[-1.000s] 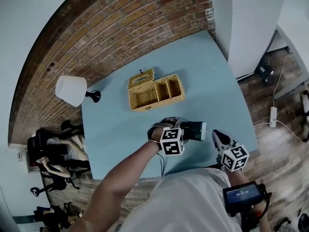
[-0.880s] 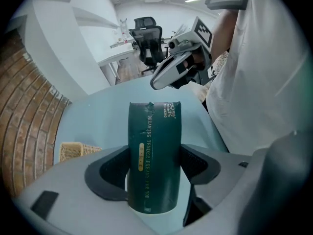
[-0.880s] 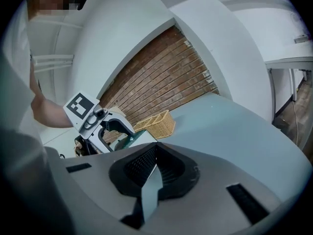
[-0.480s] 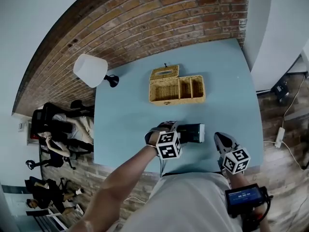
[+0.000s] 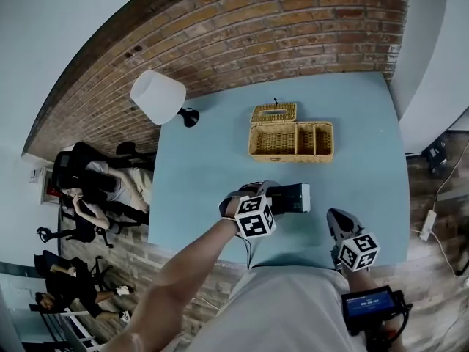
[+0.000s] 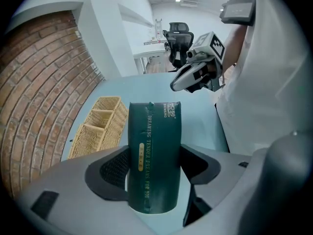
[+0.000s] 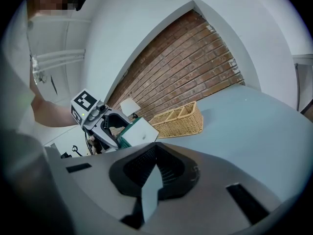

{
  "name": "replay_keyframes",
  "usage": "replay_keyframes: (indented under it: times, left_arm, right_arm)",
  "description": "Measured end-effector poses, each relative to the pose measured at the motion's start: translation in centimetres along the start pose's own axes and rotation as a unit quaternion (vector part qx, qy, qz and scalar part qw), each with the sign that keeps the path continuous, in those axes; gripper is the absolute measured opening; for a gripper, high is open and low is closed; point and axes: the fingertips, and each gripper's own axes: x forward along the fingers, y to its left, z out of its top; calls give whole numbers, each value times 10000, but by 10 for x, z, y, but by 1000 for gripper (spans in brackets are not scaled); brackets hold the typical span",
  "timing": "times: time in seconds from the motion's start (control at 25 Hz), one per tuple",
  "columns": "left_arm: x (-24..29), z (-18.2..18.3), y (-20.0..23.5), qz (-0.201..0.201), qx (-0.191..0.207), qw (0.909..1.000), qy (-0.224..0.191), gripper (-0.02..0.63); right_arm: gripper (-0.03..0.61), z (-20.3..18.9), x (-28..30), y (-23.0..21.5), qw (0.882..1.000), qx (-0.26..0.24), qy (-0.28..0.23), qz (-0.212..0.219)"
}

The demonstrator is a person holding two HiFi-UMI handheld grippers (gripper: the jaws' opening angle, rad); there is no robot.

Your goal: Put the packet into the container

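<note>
Dark-green packet [image 6: 152, 151] looks light, soft, crushable, so we clench left gripper [image 6: 152, 166] jaws across its near half; right gripper [image 7: 152, 176] jaws closed, empty.

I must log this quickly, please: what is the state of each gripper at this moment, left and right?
Left gripper: closed on the dark green packet.
Right gripper: closed, holding nothing.

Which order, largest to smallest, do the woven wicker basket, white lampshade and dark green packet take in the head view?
1. woven wicker basket, lid included.
2. white lampshade.
3. dark green packet, partly hidden in the left claw; it looks nearest the camera, so true size is unsure.
</note>
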Motion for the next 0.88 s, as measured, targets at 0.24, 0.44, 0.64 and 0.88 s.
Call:
replay_keyframes:
  times: [0.24, 0.44, 0.64, 0.88]
  left_arm:
    - [-5, -20, 27, 161, -112, 9998, 24, 337]
    - [-5, -32, 46, 218, -48, 9997, 133, 337]
    - [-12, -37, 83, 428, 149, 9986, 266, 337]
    - [-26, -35, 139, 719, 227, 9967, 303, 337]
  right_arm:
    - [8, 2, 13, 7, 10000, 16, 12, -23]
    - [8, 0, 17, 5, 9999, 102, 25, -111]
    - [8, -3, 17, 5, 9997, 159, 44, -151]
    - [8, -7, 16, 2, 9993, 252, 78, -255]
